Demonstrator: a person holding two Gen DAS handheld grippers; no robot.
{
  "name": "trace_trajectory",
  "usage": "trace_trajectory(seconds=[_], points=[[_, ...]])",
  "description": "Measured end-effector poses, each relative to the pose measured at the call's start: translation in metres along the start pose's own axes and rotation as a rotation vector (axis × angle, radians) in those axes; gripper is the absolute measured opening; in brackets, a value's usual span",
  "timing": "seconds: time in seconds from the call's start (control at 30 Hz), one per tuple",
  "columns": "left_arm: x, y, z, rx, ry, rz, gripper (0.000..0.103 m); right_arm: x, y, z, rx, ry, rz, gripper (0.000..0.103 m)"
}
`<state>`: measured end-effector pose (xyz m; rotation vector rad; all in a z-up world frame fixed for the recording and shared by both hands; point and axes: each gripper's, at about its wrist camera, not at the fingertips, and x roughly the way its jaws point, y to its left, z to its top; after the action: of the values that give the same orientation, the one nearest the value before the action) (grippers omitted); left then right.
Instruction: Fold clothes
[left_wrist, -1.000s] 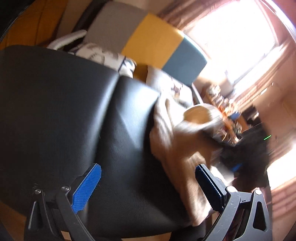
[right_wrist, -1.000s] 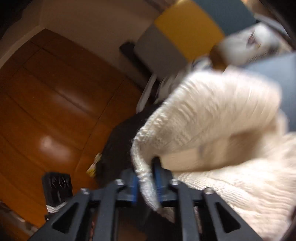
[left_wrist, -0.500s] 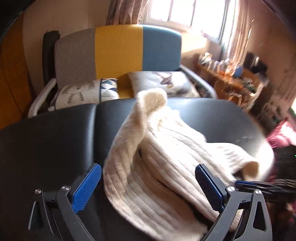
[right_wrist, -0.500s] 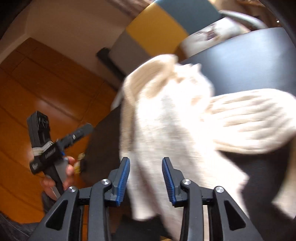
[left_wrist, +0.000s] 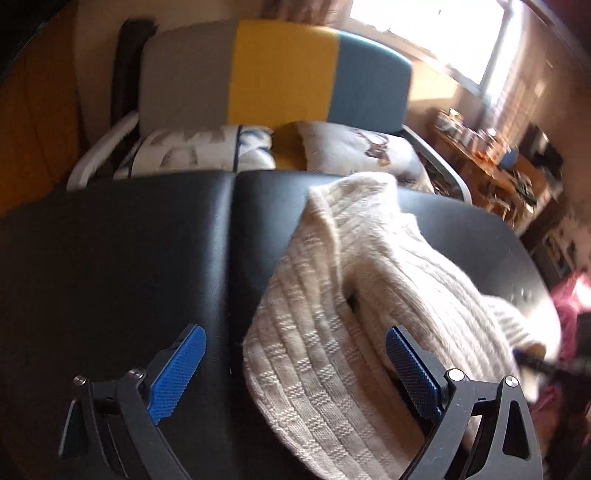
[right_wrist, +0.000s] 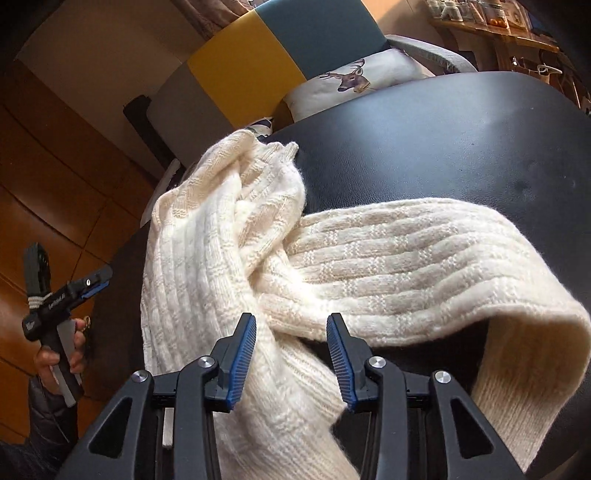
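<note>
Lying rumpled on black padded leather worktop (right_wrist: 443, 147): cream ribbed knit sweater (right_wrist: 369, 266). Hovering wide and empty: left claw (left_wrist: 295, 369), right claw (right_wrist: 291, 358). Advising: spreading flat, pinching hem edges.

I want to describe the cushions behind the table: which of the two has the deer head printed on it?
The plain white cushion on the right, below the chair's blue panel. The other cushion, to its left, carries grey and blue patterns instead.
</note>
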<state>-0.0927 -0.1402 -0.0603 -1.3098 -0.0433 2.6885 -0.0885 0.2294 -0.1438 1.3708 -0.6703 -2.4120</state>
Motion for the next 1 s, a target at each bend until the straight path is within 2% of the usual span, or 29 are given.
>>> trace_trajectory(seconds=[0.1,0.3,0.47,0.63,0.73,0.77,0.83,0.87,0.9,0.93,1.0], points=[[0.014,-0.023,0.002,0.119,0.018,0.078,0.099,0.008,0.004,0.007,0.013,-0.013,-0.034,0.040],[0.063,-0.016,0.020,0.017,0.088,0.202,0.099,0.022,0.003,0.018,-0.043,-0.014,-0.213,0.040],[0.081,-0.018,0.022,0.022,0.101,0.294,0.098,0.029,-0.004,0.031,-0.050,0.004,-0.257,0.040],[0.112,-0.016,0.015,0.015,0.187,0.318,0.095,0.033,-0.007,0.050,-0.056,0.003,-0.281,0.040],[0.120,-0.003,0.011,-0.082,0.206,0.251,0.084,0.036,-0.009,0.062,-0.060,0.002,-0.295,0.040],[0.120,0.000,0.011,-0.102,0.205,0.230,0.074,0.037,-0.010,0.066,-0.062,0.002,-0.300,0.040],[0.119,0.004,0.011,-0.128,0.199,0.205,0.064,0.042,-0.010,0.071,-0.082,0.017,-0.313,0.040],[0.117,0.005,0.010,-0.136,0.193,0.196,0.054,0.046,-0.009,0.072,-0.099,0.033,-0.320,0.040],[0.115,0.007,0.010,-0.148,0.187,0.182,0.037,0.051,-0.008,0.072,-0.123,0.059,-0.324,0.040],[0.113,0.008,0.010,-0.167,0.184,0.159,0.030,0.058,-0.007,0.071,-0.152,0.089,-0.330,0.040],[0.108,0.013,0.010,-0.200,0.171,0.124,0.025,0.070,-0.001,0.065,-0.240,0.130,-0.366,0.040]])
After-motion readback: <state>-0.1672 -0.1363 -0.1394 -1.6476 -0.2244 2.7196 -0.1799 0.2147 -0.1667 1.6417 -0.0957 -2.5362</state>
